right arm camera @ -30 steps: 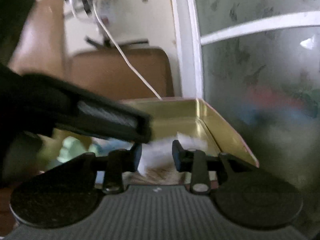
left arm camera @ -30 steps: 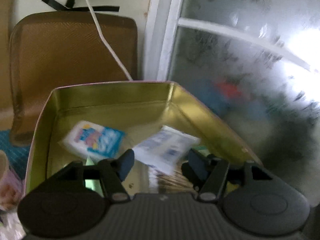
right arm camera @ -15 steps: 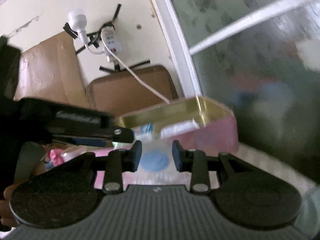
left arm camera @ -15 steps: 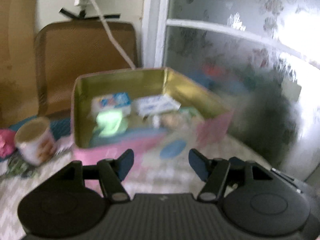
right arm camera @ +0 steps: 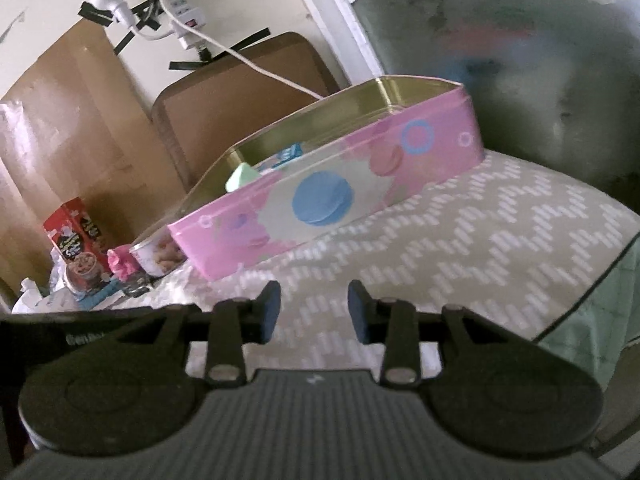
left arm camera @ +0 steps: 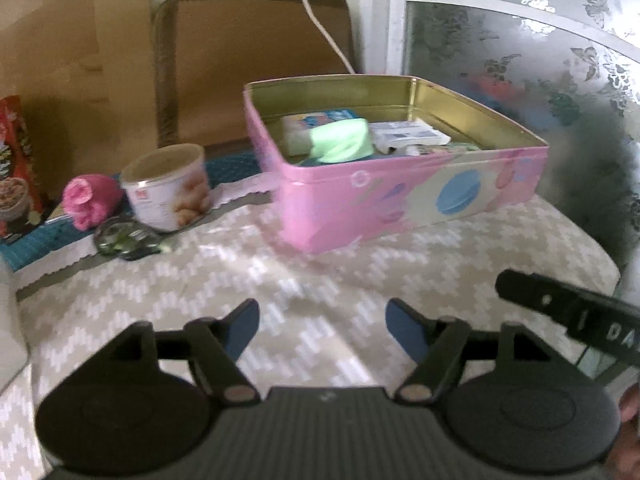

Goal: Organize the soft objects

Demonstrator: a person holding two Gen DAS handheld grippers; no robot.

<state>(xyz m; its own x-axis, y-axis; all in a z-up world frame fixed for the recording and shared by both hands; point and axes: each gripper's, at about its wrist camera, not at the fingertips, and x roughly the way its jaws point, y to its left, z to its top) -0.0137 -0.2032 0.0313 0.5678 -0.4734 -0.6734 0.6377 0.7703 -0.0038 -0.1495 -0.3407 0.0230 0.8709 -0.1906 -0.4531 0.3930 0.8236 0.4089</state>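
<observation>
1. A rectangular pink metal tin (left arm camera: pixel 404 196) with a shiny gold interior and rounded corners is sitting on the surface, which a beige cloth with a white zigzag weave (left arm camera: pixel 320 276) is covering. A blue macaron is showing in the print on its glossy front wall.
2. The soft things are lying inside the tin: a folded pale-green cloth (left arm camera: pixel 342 140) near the left wall, a white packet with blue print (left arm camera: pixel 304 128) behind it, and a flat white packet (left arm camera: pixel 408 134) to its right.
3. The left claw (left arm camera: pixel 322 326) is hanging released above the cloth, well short of the tin, its 2 blue-padded fingers (left arm camera: pixel 242 326) spread wide with nothing between them.
4. The right claw (right arm camera: pixel 314 312) is likewise gaping empty over the cloth, its pads narrower apart.
5. The left wrist view is looking down into the tin, so its contents are showing plainly. It is also showing a short round paper-labelled can (left arm camera: pixel 166 190), a crumpled pink fabric piece (left arm camera: pixel 90 198) and a small glassy dish (left arm camera: pixel 124 238) left of the tin.
6. The right wrist view is sitting lower: only the green cloth's tip (right arm camera: pixel 240 176) and a sliver of blue print are peeking over the rim. It alone is showing a white power strip taped to the wall (right arm camera: pixel 186 20) and a red cardboard box (right arm camera: pixel 74 236).
</observation>
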